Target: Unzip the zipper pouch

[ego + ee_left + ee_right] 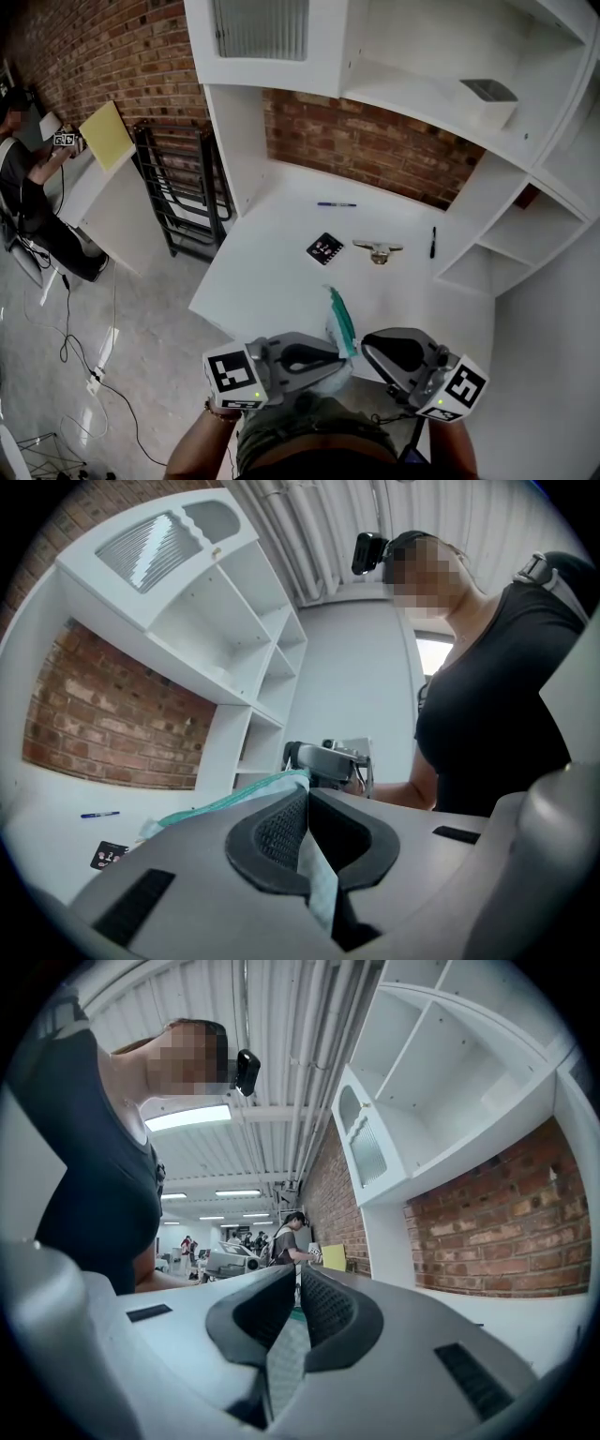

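Note:
A clear pouch with a teal zipper hangs over the near edge of the white table, held up between my two grippers. From the left, my left gripper is shut on the pouch's end; in the left gripper view the pale fabric runs pinched between its jaws, and the teal zipper band leads away to the left. My right gripper faces it from the right. It is shut on the zipper's near end, with a teal bit showing between its jaws.
On the table lie a black marker card, a brass-coloured metal piece, a blue pen and a black pen. White shelving surrounds the table, with a grey tray up on it. A black rack stands left.

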